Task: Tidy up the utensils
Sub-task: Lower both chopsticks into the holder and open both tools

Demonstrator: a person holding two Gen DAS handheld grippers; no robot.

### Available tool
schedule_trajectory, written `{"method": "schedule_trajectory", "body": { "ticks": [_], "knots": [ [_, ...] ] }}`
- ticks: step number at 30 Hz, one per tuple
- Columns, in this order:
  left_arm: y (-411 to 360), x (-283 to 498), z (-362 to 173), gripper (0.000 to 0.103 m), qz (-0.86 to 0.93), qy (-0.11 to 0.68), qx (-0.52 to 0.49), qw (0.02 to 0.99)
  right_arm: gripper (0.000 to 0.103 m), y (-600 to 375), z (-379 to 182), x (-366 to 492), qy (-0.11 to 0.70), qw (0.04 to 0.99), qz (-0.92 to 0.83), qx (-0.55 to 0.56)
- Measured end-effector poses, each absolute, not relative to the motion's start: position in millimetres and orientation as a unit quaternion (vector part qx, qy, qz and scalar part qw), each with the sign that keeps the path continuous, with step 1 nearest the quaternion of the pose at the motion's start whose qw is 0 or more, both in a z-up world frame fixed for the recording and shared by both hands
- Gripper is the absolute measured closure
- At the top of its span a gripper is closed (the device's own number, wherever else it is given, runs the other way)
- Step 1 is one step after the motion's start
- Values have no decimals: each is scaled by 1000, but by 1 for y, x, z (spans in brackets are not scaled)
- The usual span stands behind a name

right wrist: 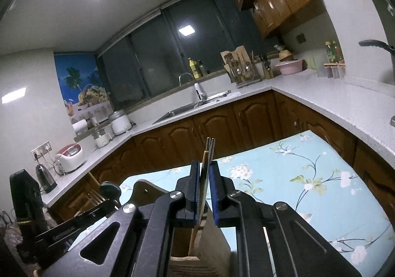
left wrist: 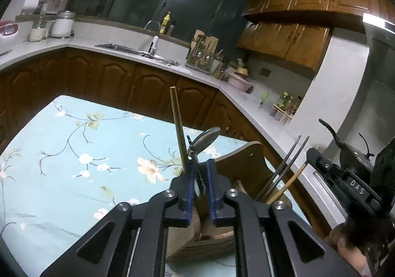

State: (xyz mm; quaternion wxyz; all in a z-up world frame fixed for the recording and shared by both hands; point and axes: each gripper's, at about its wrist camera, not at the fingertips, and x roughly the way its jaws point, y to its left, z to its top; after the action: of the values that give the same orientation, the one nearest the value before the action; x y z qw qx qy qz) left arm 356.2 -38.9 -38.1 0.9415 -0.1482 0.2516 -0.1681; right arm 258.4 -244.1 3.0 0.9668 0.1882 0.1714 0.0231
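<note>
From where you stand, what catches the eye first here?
Probably the two black grippers up close: the left gripper pinches a metal spoon beside a wooden chopstick, and the right gripper clamps a bundle of chopsticks over a wooden holder. Beneath them spreads a pale-blue floral tablecloth.

The table (left wrist: 74, 153) wears a light blue cloth with white flowers and thin dark branches. A wooden holder (left wrist: 249, 160) stands on it near the right edge, with sticks and a spoon poking up out of it. The cloth reaches to the far edge
</note>
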Motion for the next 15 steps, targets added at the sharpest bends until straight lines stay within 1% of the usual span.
{"method": "schedule_trajectory", "body": {
  "ticks": [2, 3, 4, 5, 6, 7, 9, 10, 12, 14, 15],
  "knots": [
    [-40, 355, -35, 82, -164, 253, -147, 942, 88, -245, 3, 259, 176, 966, 23, 190],
    [-40, 353, -35, 82, -163, 252, -148, 942, 86, -246, 4, 258, 177, 965, 25, 192],
    [-40, 352, -34, 81, -162, 253, -148, 942, 80, -246, 4, 257, 177, 964, 27, 195],
    [-40, 350, -36, 80, -163, 253, -148, 942, 72, -246, 5, 256, 177, 964, 27, 196],
    [-40, 349, -36, 79, -164, 254, -148, 942, 69, -246, 4, 255, 177, 964, 26, 197],
    [-41, 347, -34, 78, -164, 256, -149, 941, 68, -246, 5, 254, 175, 964, 28, 197],
    [-41, 345, -32, 69, -162, 256, -150, 941, 68, -246, 7, 250, 174, 965, 30, 195],
    [-39, 343, -33, 66, -161, 255, -150, 942, 68, -245, 7, 249, 175, 965, 30, 195],
    [-39, 338, -30, 55, -157, 253, -152, 942, 67, -246, 9, 246, 174, 964, 33, 199],
    [-38, 333, -30, 50, -154, 251, -153, 943, 63, -246, 11, 243, 173, 964, 33, 198],
    [-37, 330, -28, 45, -152, 251, -154, 943, 62, -246, 11, 242, 174, 964, 33, 198]
  ]
}}
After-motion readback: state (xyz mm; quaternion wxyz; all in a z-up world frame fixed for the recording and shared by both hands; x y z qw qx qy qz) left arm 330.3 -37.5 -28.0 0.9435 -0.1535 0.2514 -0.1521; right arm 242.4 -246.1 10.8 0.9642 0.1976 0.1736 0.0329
